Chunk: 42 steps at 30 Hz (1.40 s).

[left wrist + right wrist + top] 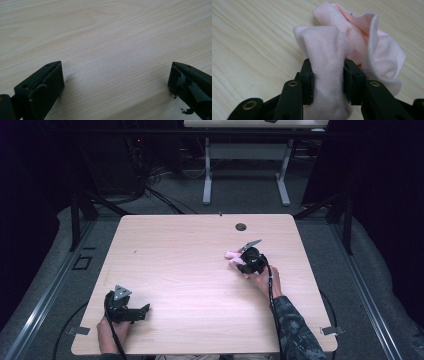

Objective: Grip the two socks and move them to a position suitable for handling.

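- In the high view, a small pink cloth (233, 255) is seen on the right half of the counter (190, 270), partly covered by the right tool (243, 260) and the hand behind it.
- In the right tool's own view, the cloth (342, 50) is shown bunched into folds, with one fold pinched between the two black pads (308, 80); the right tool (328, 80) is clenched on the pink cloth, a grip that cannot be made out from above.
- The rest of the cloth is seen rising above and to the right of the jaws in that view, over the pale wood.
- The left tool (142, 311) is seen in the high view near the counter's front left corner, well apart from the cloth.
- In the left tool's view, the jaws are shown spread wide over bare wood grain (107, 50), so the left tool (116, 77) is released, with nothing between them.
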Each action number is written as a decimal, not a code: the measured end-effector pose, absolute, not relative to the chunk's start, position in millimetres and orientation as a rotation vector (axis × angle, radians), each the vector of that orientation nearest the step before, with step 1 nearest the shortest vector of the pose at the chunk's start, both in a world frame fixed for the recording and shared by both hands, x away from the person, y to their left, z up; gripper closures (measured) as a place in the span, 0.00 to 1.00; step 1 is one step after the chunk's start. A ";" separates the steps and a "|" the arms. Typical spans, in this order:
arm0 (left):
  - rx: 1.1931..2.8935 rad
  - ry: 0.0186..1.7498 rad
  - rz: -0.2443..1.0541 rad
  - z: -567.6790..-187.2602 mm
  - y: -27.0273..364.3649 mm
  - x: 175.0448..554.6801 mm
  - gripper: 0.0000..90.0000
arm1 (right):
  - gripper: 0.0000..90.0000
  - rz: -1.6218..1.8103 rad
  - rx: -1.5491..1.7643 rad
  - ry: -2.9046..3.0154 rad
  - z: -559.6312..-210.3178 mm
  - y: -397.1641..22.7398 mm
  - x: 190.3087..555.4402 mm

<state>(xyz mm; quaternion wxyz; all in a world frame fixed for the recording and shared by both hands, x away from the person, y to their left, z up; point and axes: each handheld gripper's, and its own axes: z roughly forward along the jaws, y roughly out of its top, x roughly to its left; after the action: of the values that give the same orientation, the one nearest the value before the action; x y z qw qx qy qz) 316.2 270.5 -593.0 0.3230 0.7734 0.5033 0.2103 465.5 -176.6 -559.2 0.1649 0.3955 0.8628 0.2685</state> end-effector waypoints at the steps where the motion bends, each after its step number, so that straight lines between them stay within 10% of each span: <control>1: 2.030 1.321 0.552 -593.0 270.5 316.2 0.00 | 0.73 0.842 1.142 2.435 -554.3 -178.6 461.9; 22: 2.030 1.320 0.552 -593.0 270.5 316.2 0.00 | 0.76 1.160 1.066 2.476 -492.1 -194.0 389.7; 42: 2.030 1.321 0.552 -593.0 270.5 316.2 0.00 | 0.69 0.991 0.797 2.894 -554.9 -130.0 278.5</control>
<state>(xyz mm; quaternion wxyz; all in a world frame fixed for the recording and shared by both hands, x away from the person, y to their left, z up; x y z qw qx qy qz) 316.2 270.5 -593.0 0.3230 0.7734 0.5032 0.2103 278.5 -130.0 -554.9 -0.0098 0.2523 0.9155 0.3134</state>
